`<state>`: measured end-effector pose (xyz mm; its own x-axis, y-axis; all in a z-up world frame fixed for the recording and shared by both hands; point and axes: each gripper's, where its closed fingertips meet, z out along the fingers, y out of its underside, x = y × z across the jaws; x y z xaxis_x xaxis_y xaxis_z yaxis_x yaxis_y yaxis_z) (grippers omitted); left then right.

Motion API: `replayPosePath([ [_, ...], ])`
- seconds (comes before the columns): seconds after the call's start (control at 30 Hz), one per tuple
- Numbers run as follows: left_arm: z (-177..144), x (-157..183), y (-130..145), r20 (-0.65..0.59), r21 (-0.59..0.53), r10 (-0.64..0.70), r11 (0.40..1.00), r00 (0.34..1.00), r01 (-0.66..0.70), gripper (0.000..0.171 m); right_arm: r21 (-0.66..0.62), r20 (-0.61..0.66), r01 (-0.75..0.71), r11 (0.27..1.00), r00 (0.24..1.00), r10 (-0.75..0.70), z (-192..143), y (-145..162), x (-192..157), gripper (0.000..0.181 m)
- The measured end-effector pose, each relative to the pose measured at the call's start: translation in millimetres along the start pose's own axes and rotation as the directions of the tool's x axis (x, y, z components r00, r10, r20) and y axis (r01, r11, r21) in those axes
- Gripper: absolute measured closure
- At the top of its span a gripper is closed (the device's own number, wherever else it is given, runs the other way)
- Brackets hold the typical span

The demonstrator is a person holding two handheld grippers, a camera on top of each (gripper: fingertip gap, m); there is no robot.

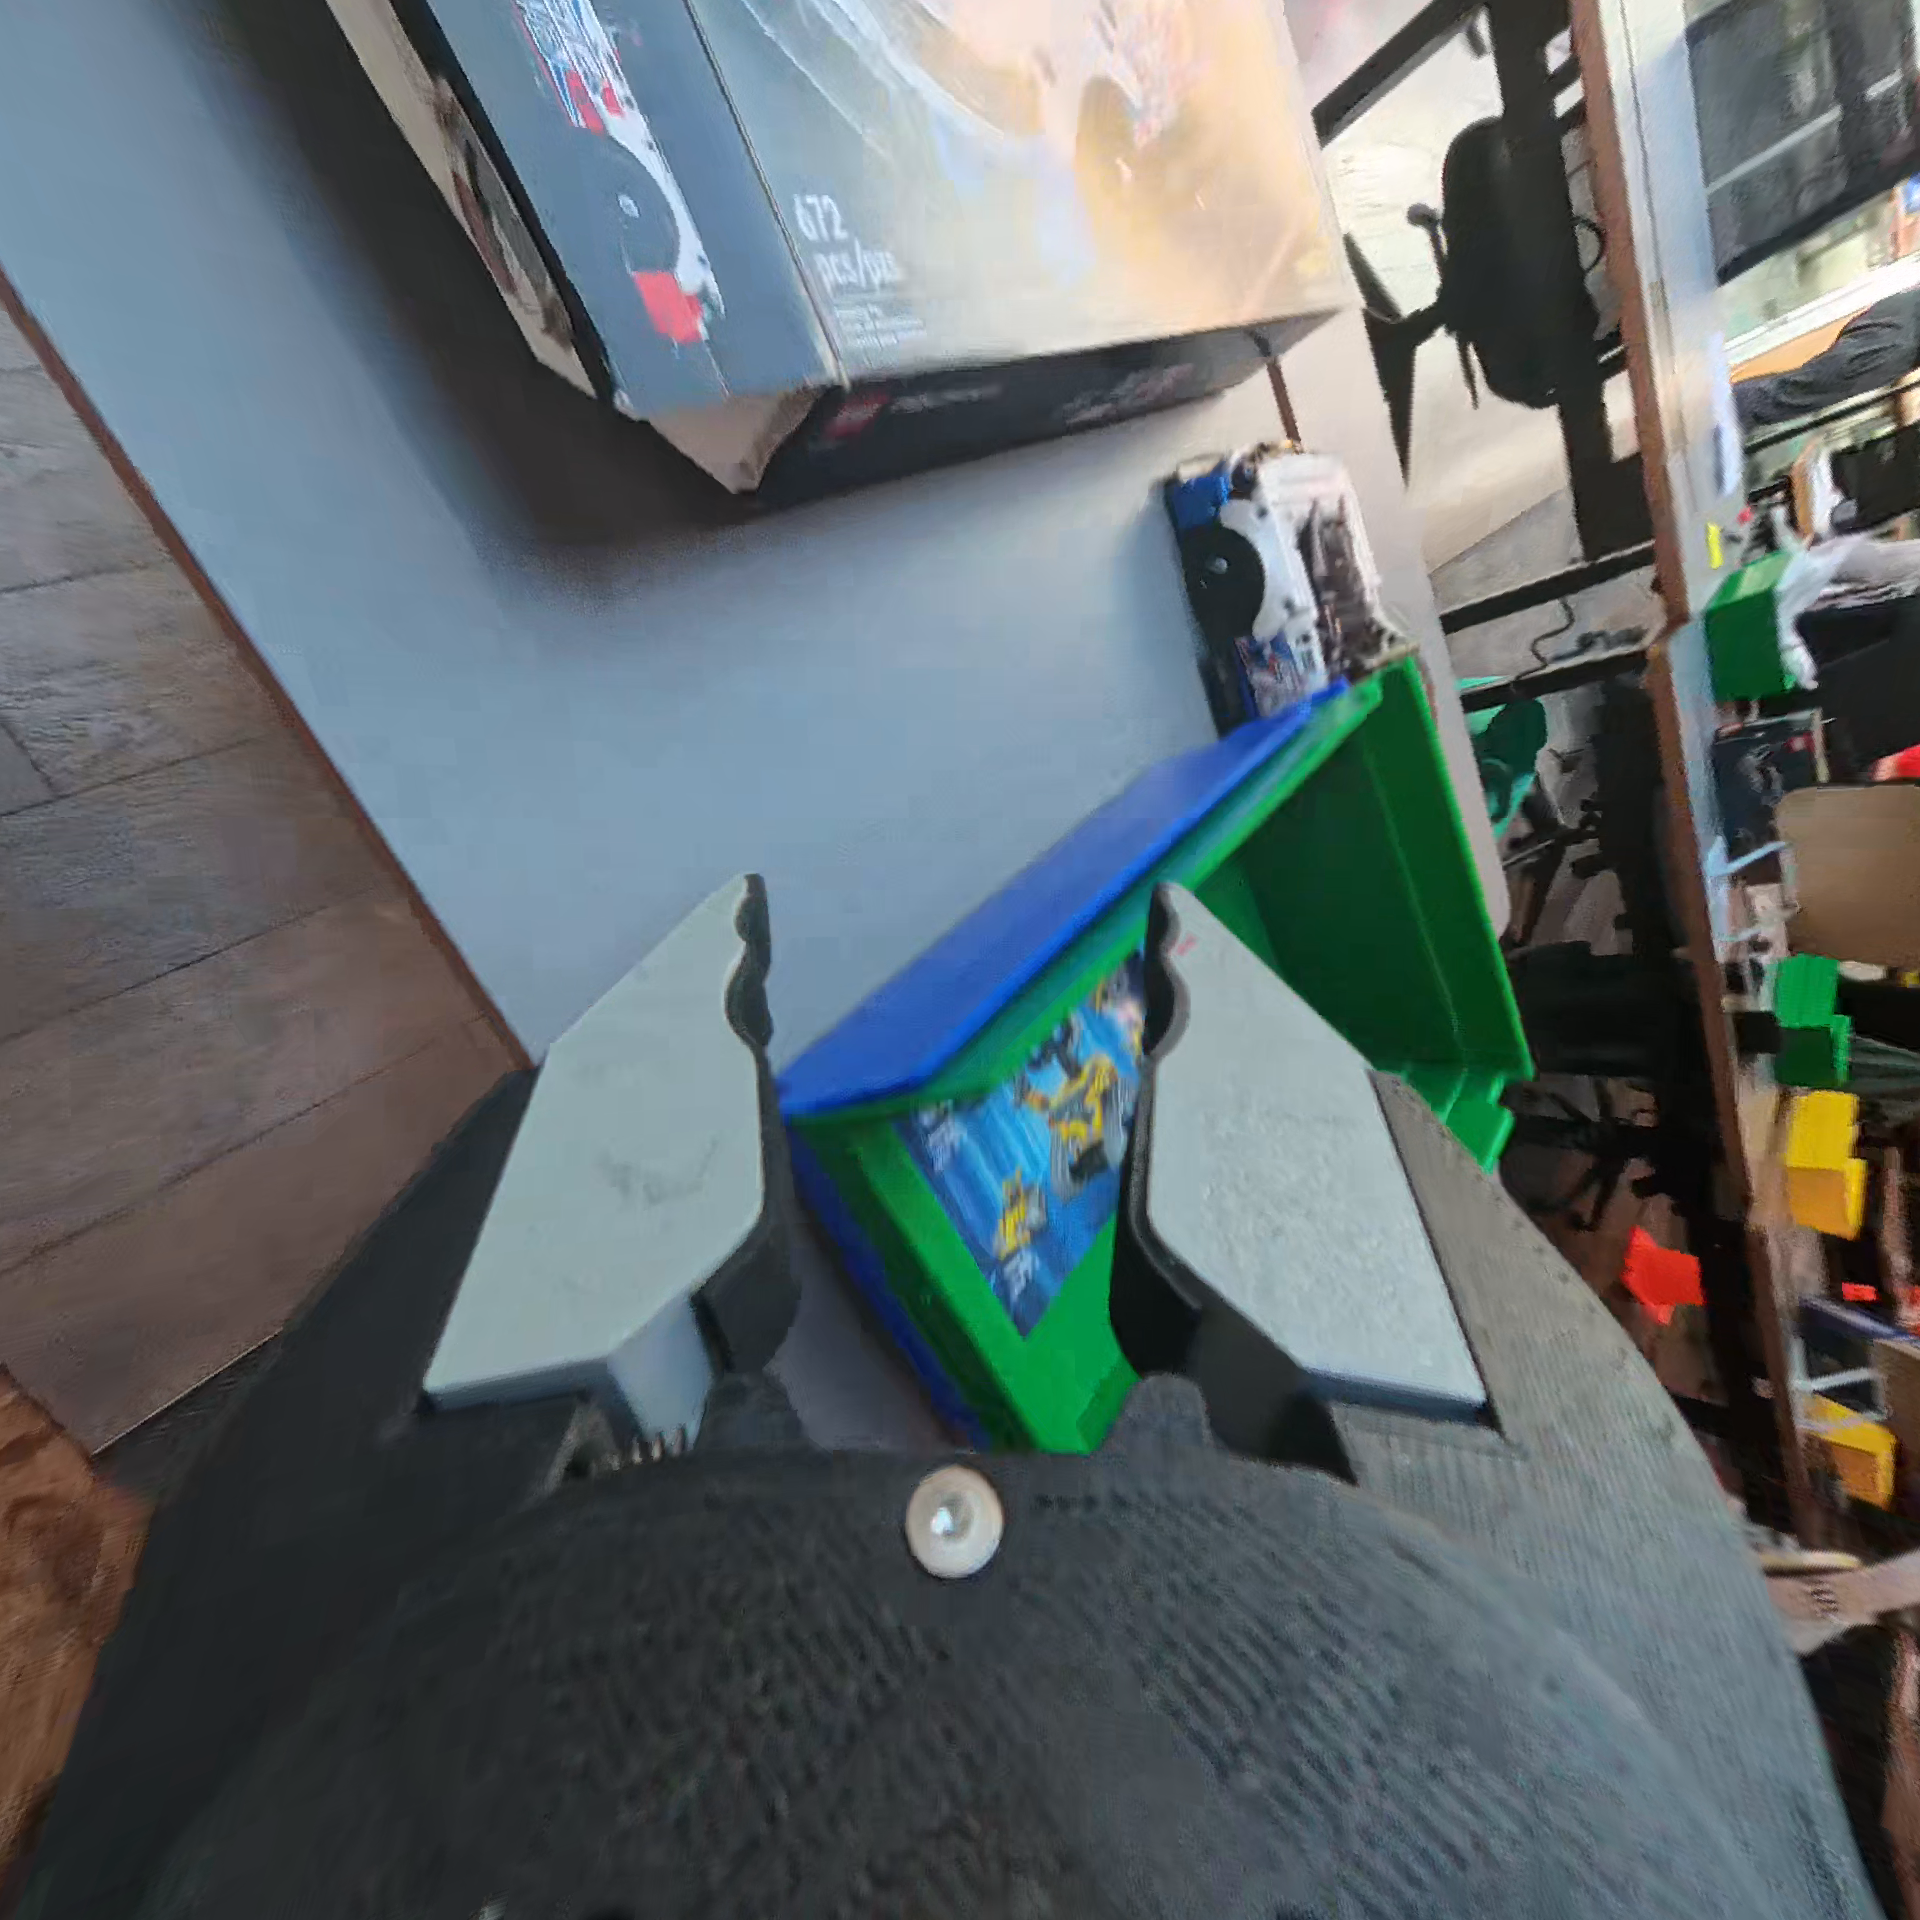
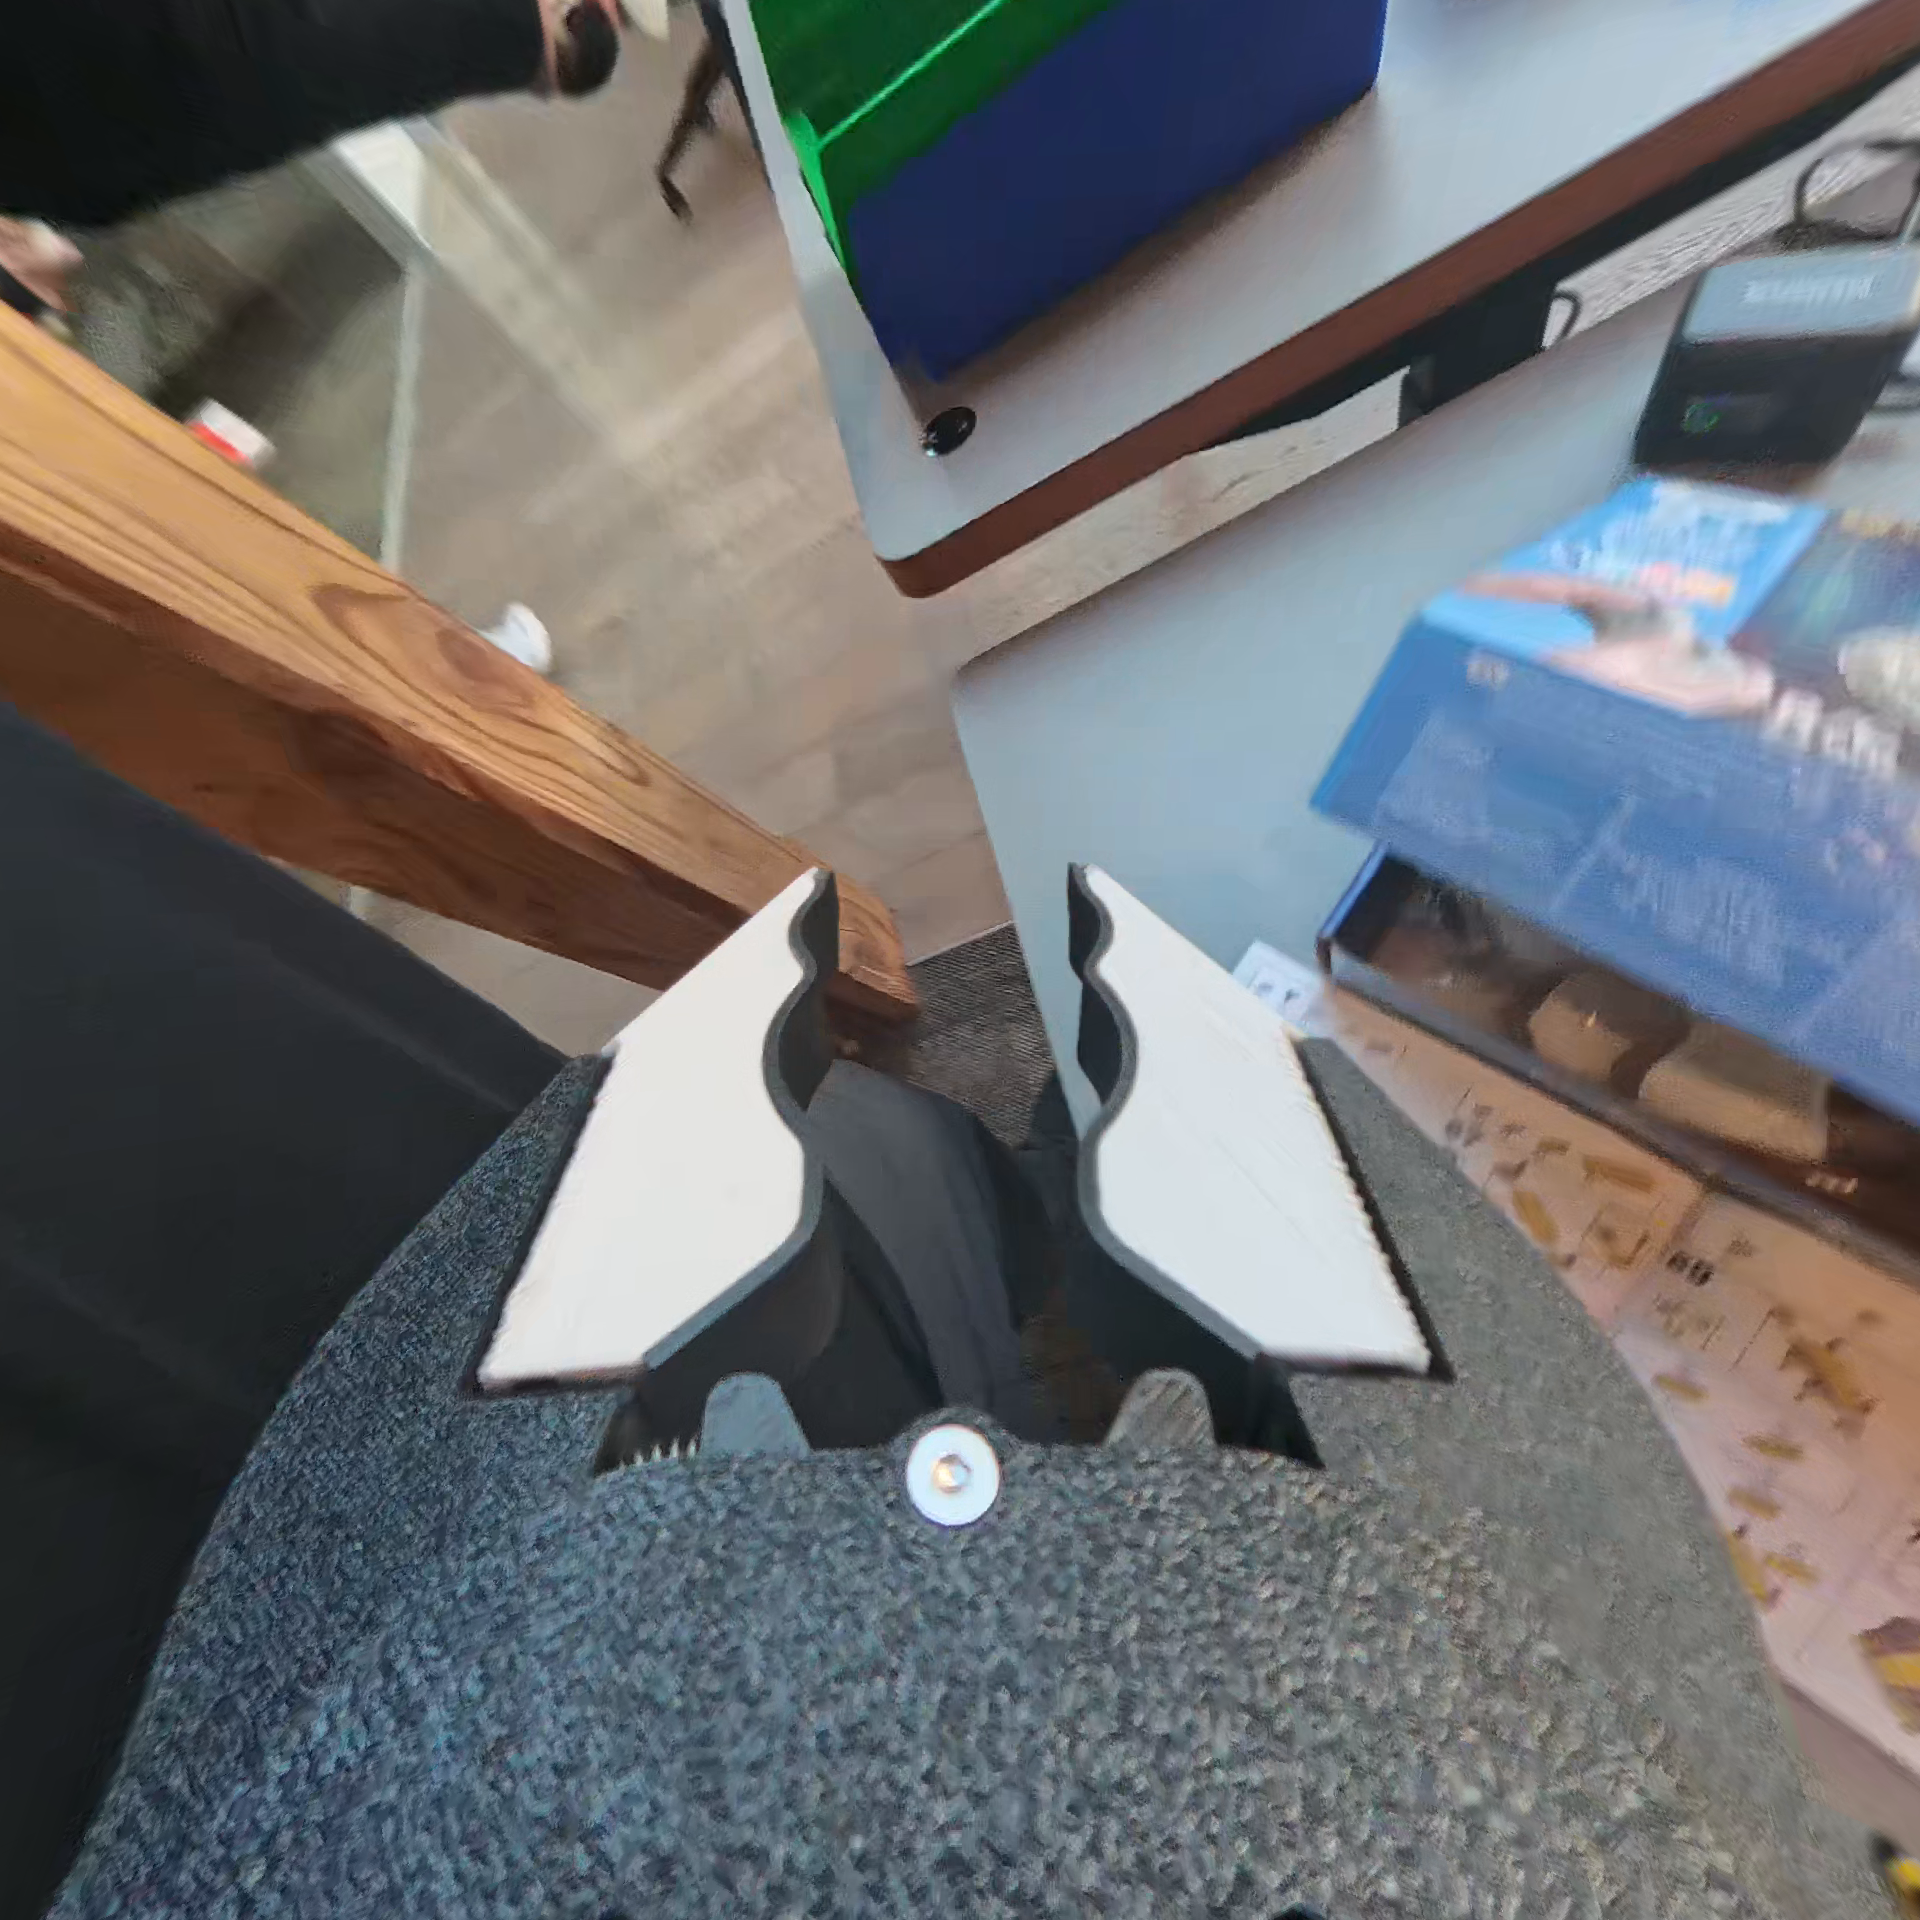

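Observation:
My left gripper (image 1: 958, 899) is open wide. A green box with a blue lid (image 1: 966, 997) lies on the grey table (image 1: 623, 675) between its fingers, its pictured end face (image 1: 1029, 1153) turned toward me. The right finger (image 1: 1278, 1143) overlaps the box edge; I cannot tell if the pads touch it. An open green tray (image 1: 1382, 883) lies just beyond the box. My right gripper (image 2: 953, 883) is open and empty, held over the corner of a second grey table (image 2: 1143, 748) and the floor. The green and blue box (image 2: 1091, 156) shows far off on the upper table.
A large toy brick-set box (image 1: 831, 208) and a small white and black pack (image 1: 1278, 582) lie farther along the table. By my right gripper are a blue set box (image 2: 1662, 769), a printed sheet (image 2: 1610, 1299), a black power unit (image 2: 1787, 353), a wooden beam (image 2: 364, 644) and a person's dark sleeve (image 2: 208, 94). My right fingertips sit around 65 centimeters from my left ones.

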<state>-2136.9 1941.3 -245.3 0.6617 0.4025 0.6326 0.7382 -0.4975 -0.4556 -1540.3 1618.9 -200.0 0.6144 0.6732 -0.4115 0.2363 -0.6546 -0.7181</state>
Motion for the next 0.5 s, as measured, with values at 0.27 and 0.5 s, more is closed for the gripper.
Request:
replayPosePath([
  [0.27, 95.1, -69.0, -86.3, -0.124, 0.001, -0.247, 0.968, 0.961, 0.249, 0.092, -0.088, -0.031, 0.0, 0.996, 1.0, -0.003, 80.0, -61.7, -39.1, 0.137],
  [0.5, 106.4, -49.1, -120.8, -0.286, -0.047, -0.229, 0.973, 0.931, 0.225, 0.161, -0.114, -0.029, 0.0, 0.994, 1.0, -0.004, 113.0, -83.7, -48.2, 0.137],
])
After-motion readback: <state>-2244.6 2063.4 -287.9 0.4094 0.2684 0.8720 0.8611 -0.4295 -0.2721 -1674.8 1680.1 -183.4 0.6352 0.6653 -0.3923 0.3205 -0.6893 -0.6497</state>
